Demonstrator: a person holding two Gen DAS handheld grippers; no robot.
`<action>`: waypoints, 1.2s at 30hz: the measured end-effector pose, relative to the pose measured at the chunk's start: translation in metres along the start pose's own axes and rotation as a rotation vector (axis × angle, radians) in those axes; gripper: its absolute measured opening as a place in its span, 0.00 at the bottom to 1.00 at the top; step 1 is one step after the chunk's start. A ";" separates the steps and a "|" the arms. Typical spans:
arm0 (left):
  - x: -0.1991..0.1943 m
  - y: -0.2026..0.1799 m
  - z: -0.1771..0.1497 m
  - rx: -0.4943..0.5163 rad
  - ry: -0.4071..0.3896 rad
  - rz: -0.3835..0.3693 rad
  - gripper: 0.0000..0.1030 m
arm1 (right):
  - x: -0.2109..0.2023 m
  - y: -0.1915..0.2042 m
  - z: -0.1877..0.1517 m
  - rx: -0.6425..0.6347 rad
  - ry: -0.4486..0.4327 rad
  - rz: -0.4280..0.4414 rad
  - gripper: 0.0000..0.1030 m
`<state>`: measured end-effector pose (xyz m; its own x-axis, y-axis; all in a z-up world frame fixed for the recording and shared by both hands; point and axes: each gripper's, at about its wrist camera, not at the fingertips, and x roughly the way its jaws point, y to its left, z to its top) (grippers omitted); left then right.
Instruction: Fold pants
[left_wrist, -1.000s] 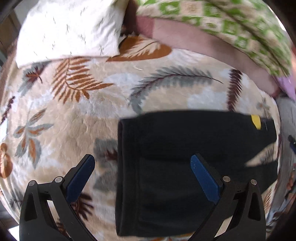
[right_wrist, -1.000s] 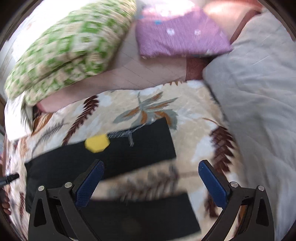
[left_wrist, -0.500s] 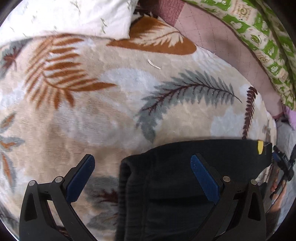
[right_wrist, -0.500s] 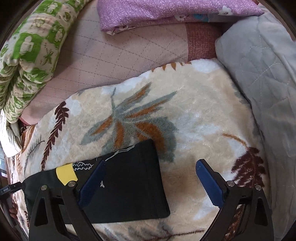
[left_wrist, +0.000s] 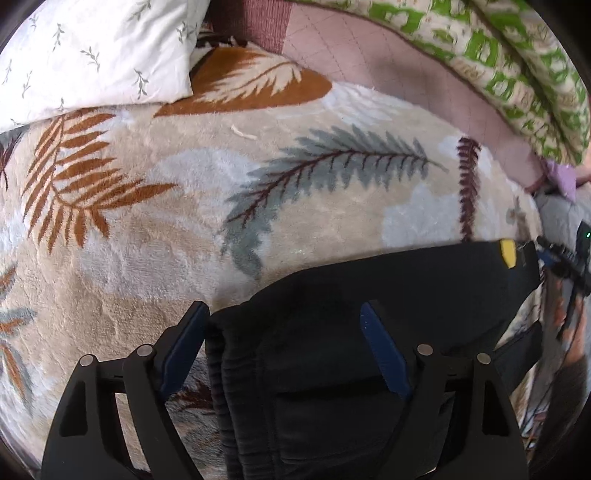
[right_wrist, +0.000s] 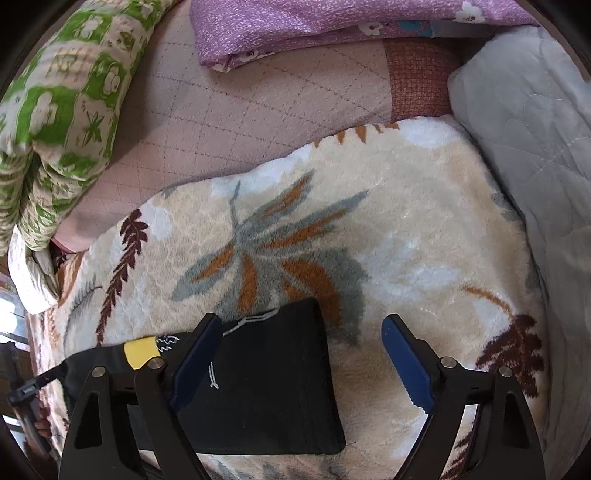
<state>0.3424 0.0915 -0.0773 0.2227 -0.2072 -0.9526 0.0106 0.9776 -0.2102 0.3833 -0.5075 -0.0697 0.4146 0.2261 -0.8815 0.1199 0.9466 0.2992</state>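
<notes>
your left gripper (left_wrist: 284, 345) sits low over the waistband end of the black pants (left_wrist: 369, 332), its blue fingers (left_wrist: 384, 354) spread wide with the gathered waistband between them; nothing is pinched. the pants lie flat on the leaf-print blanket (left_wrist: 184, 221), stretching away to the right, where a yellow tag (left_wrist: 508, 253) shows near the far edge.

your right gripper (right_wrist: 306, 363) hangs over the leg end of the same pants (right_wrist: 273, 387), fingers also wide apart. the left finger (right_wrist: 195, 365) is above the black cloth, the right finger (right_wrist: 406, 365) above bare blanket (right_wrist: 406, 221), and the cuff edge lies between them. whether either finger touches the fabric, you cannot tell. the yellow tag (right_wrist: 140, 350) shows just left of the left finger.

beyond the blanket lie a white pillow (left_wrist: 92, 55), a green patterned quilt (right_wrist: 62, 110), a purple cloth (right_wrist: 314, 26) and a grey quilt (right_wrist: 535, 147).
</notes>
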 end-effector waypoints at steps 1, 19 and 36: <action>0.003 0.001 0.000 0.002 0.002 0.001 0.81 | 0.001 0.000 0.002 -0.005 0.008 0.007 0.79; -0.024 0.004 -0.005 -0.084 -0.159 -0.001 0.26 | -0.018 0.018 -0.001 -0.118 0.004 -0.065 0.06; -0.101 -0.019 -0.087 -0.069 -0.336 -0.052 0.26 | -0.104 0.025 -0.084 -0.311 -0.119 -0.113 0.06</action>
<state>0.2349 0.0907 0.0036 0.5320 -0.2217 -0.8172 -0.0330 0.9590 -0.2816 0.2679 -0.4879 -0.0014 0.5193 0.1051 -0.8481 -0.1020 0.9929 0.0606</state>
